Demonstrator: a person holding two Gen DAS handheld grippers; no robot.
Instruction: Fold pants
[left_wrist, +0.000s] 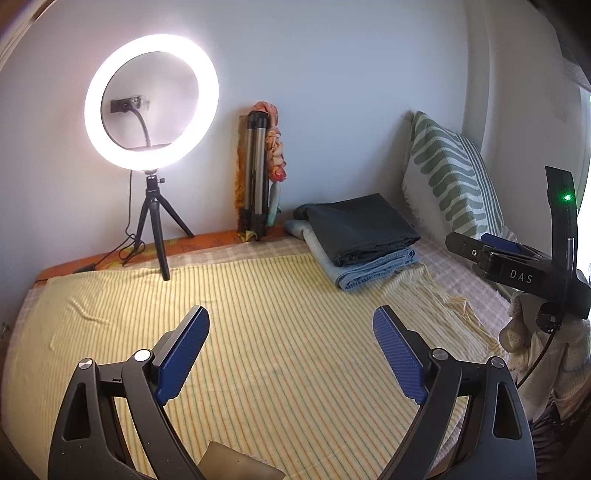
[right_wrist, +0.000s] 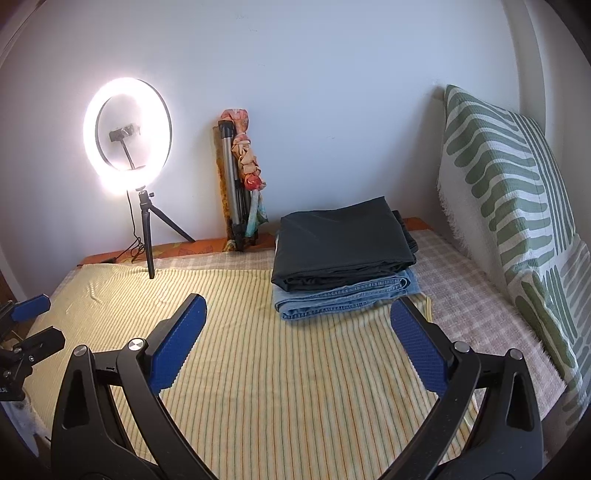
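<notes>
Two folded pairs of pants sit stacked on a bed: dark, smooth-surfaced pants (right_wrist: 345, 245) folded into a flat rectangle on top of pale blue denim jeans (right_wrist: 347, 297), whose stitched hems show along the front edge. The stack rests at the far side of a yellow striped woven cloth (right_wrist: 280, 376) spread over a checked sheet (right_wrist: 476, 295), near a fringed cushion (right_wrist: 517, 192) with a green leaf-like print. The left hand-held gripper (left_wrist: 291, 354) and the right hand-held gripper (right_wrist: 299, 347) hover above the cloth, each with its jaws spread wide, ribbed blue pads facing inward and nothing between them. Against the white wall stands a glowing ring light (right_wrist: 127, 136) on a small black tripod, and beside it a folded metal tripod (right_wrist: 234, 188) draped with a knotted patterned scarf (right_wrist: 249, 162).
</notes>
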